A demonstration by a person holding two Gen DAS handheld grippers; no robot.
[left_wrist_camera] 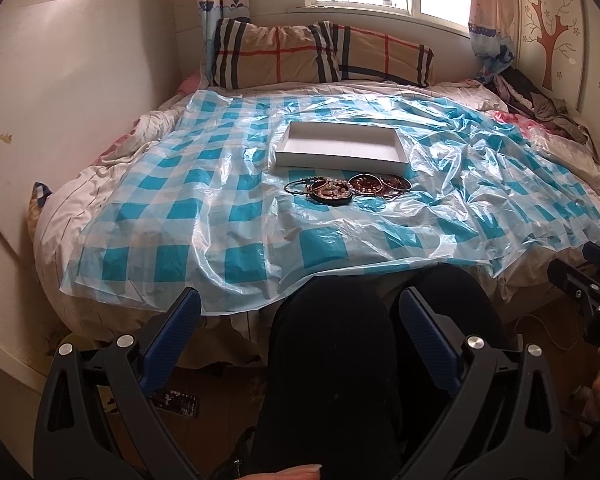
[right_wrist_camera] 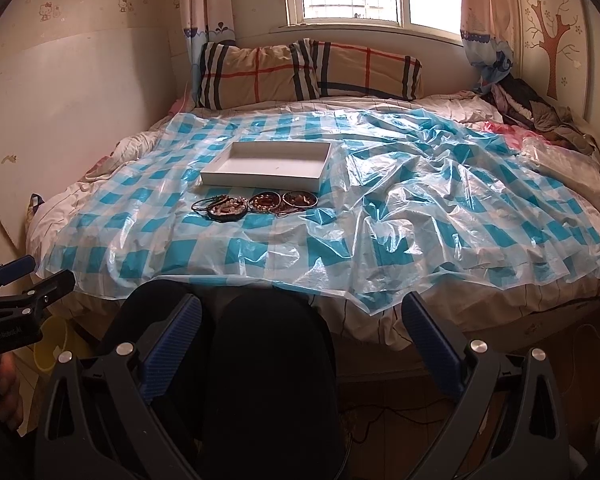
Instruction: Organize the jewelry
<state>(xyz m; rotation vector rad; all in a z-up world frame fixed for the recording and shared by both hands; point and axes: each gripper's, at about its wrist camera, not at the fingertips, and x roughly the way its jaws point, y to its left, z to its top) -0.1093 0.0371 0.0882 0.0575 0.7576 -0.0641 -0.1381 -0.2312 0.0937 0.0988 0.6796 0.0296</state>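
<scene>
Both the left gripper (left_wrist_camera: pixel 300 320) and right gripper (right_wrist_camera: pixel 300 320) gape wide, holding nothing; bracelets (left_wrist_camera: pixel 346 189) lie at 12 o'clock, before the white tray (left_wrist_camera: pixel 340 158).

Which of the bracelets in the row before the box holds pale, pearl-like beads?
The leftmost dark bangle, with pale beads inside; the other two rings hold reddish-brown pieces.

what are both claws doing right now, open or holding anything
Left claw: open, holding nothing, above the person's lap, short of the bed.
Right claw: open, holding nothing, also short of the bed.
</scene>
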